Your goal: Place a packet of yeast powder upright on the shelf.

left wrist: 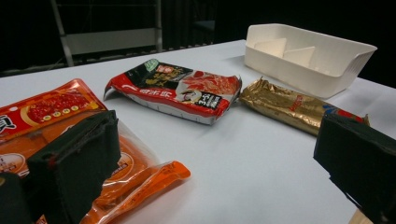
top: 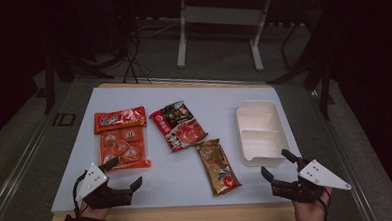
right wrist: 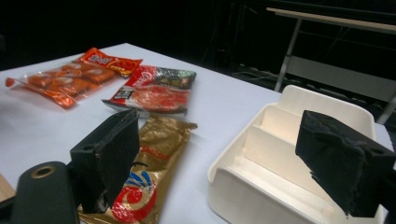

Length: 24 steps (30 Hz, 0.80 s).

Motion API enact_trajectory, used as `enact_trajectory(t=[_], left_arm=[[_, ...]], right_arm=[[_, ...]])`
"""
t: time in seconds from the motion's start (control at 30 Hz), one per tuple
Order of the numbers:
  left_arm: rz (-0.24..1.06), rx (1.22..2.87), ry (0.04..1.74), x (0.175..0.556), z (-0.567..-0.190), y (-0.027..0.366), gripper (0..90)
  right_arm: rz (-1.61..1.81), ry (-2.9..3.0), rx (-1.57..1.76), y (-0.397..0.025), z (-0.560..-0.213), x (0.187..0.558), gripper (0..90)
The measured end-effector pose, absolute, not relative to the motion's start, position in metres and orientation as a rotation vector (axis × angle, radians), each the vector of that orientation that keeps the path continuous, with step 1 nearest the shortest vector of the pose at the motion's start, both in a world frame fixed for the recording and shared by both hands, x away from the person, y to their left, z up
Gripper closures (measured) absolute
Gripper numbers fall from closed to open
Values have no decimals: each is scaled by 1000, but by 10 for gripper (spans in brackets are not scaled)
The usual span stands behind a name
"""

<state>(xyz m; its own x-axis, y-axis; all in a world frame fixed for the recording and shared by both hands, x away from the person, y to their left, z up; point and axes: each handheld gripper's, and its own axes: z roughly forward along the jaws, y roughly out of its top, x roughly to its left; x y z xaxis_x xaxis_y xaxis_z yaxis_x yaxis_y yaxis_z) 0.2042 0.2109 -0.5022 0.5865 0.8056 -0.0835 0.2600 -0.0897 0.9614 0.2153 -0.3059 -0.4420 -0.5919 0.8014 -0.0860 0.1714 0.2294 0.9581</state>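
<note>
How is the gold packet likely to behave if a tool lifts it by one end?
The gold packet looks crinkled and thin, so it would probably sag. Its glossy foil may slip between pads. It lies flat, so rolling seems unlikely.

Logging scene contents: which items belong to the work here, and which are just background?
In play: orange snack pack, red-and-black snack pouch, gold snack packet, white divided tray, left gripper, right gripper, both open.

Background: white-legged table frame, floor cables.
</note>
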Motion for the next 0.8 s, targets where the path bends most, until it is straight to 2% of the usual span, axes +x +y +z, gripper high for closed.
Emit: enact_trajectory(t=[0.3,0.57,0.8], left_arm=[[581,1645,899,205,-501,205,8],[564,1638,898,209,-501,206,7],[555,1639,870,205,-500,207,8]], right_arm=[[1374,1986,984,-315,-441,220,124],[1309,2030,941,-305,-435,213,109],[1288,1954,929,-300,-414,205,109]])
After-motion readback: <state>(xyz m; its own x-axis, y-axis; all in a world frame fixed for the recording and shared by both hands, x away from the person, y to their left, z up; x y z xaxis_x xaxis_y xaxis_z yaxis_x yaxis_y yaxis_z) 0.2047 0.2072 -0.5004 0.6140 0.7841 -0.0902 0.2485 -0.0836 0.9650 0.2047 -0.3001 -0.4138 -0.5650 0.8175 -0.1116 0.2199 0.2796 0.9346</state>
